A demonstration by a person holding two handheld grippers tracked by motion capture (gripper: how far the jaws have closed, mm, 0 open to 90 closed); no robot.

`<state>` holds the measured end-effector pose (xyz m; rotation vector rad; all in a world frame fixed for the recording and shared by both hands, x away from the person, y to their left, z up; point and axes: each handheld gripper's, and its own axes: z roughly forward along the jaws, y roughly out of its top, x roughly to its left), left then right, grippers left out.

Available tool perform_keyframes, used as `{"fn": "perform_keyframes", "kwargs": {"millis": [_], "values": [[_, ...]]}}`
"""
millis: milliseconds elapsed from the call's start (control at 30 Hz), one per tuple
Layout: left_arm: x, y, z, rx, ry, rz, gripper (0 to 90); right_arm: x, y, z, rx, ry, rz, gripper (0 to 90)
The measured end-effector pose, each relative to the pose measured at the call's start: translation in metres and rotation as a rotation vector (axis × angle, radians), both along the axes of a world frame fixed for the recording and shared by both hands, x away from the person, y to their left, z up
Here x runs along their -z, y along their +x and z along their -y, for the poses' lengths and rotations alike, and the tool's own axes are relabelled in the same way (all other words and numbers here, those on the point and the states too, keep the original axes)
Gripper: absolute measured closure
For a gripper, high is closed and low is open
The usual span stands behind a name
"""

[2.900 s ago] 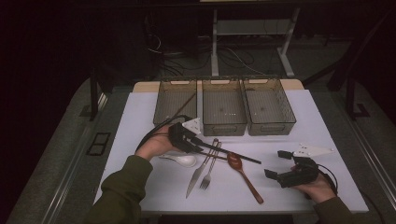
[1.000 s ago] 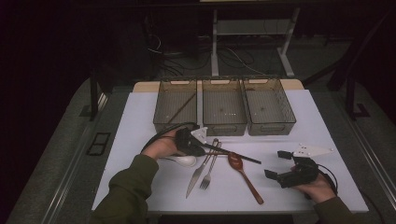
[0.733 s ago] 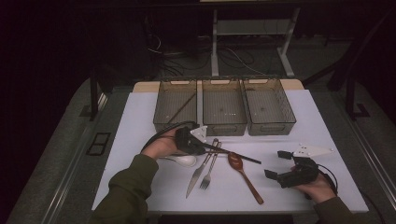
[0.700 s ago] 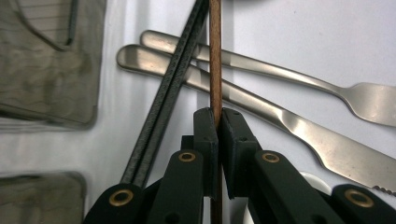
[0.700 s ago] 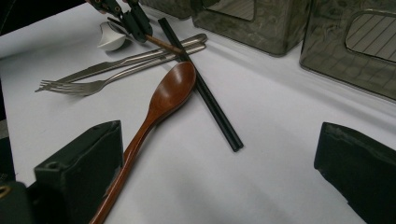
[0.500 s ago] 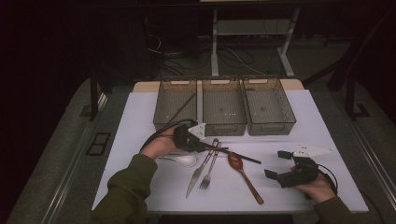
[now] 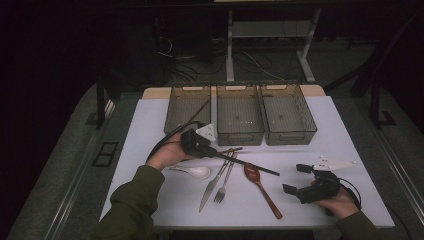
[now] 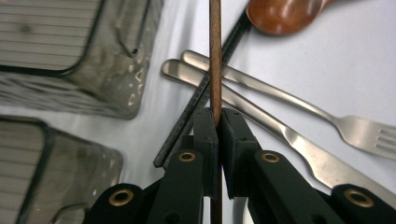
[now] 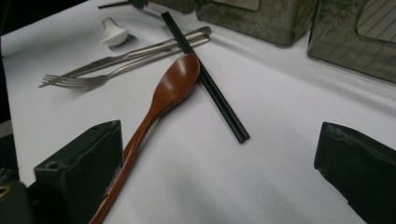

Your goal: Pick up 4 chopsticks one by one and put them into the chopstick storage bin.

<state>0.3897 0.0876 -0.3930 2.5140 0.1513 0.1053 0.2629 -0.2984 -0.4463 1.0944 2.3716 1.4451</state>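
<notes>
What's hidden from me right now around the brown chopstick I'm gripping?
- Brown chopstick: its far end is cut off by the left gripper view's top edge.
- Wooden spoon: the handle end sits behind the right hand-held gripper jaw in the right gripper view.
- Left tray: its contents are too dark in the high view.

Three clear bins (image 7: 240,114) stand side by side at the far edge of the counter (image 7: 350,145). Nearer than the bins, a black chopstick (image 7: 252,166) lies slanted, one end beside the bowl of a wooden spoon (image 7: 261,189). A knife (image 7: 212,186) and a fork (image 7: 224,180) lie side by side to the left of the spoon (their handles pass under the black chopstick). A white ceramic spoon (image 7: 192,171) rests left of the knife.
</notes>
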Motion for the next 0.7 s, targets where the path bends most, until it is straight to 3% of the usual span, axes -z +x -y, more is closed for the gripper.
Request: {"fn": "perform_keyframes", "kwargs": {"millis": [700], "values": [[-0.030, 0.006, -0.019, -0.193, -0.200, -0.046, 83.9, -0.002, 0.001, 0.001, 0.009, 0.012, 0.004, 1.0]]}}
